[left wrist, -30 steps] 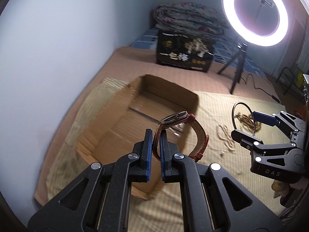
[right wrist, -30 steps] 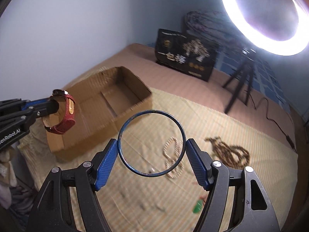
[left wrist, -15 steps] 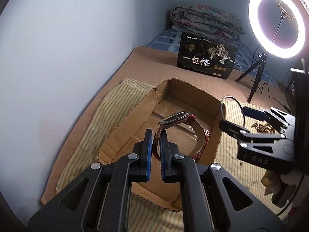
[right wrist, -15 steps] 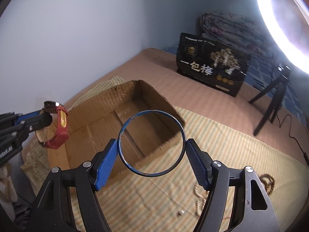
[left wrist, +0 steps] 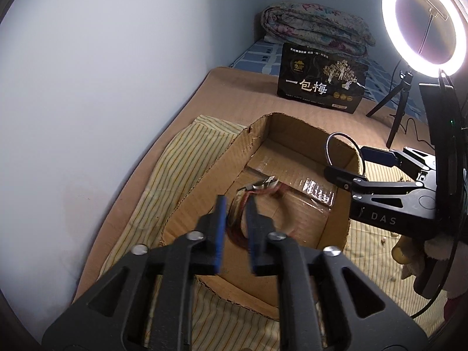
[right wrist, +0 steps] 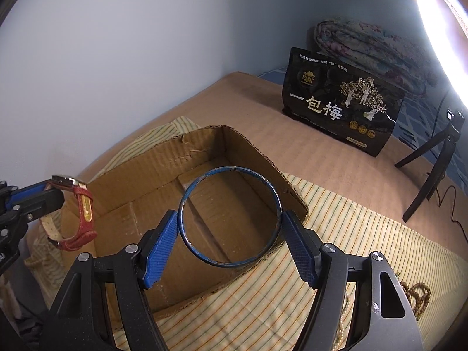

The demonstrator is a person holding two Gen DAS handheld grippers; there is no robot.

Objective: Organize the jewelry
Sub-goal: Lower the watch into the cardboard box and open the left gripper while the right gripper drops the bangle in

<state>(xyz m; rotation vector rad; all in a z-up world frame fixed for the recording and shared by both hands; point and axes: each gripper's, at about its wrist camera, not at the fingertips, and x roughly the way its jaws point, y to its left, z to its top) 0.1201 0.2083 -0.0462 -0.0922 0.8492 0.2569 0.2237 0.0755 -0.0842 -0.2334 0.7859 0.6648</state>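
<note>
My left gripper (left wrist: 235, 231) has its jaws parted over the open cardboard box (left wrist: 204, 175). The red-strapped watch (left wrist: 257, 201) is blurred between and just beyond the fingers, no longer clamped. In the right wrist view the watch (right wrist: 79, 216) hangs at the left gripper's tip (right wrist: 44, 199) over the box's near-left corner. My right gripper (right wrist: 229, 234) is shut on a blue bangle (right wrist: 275, 199) and holds it above the box (right wrist: 163, 158). The bangle also shows in the left wrist view (left wrist: 329, 146) over the box's right wall.
The box sits on a striped yellow cloth (right wrist: 351, 234) on a tan bed. A brown bead string (right wrist: 415, 292) lies at the right. A black snack bag (left wrist: 321, 84), a folded quilt (left wrist: 316, 32) and a ring light on a tripod (left wrist: 421, 23) stand behind.
My left gripper's jaws have opened and the watch is slipping down, blurred, toward the box floor. Both grippers moved further over the box; the bangle is now above its interior.
</note>
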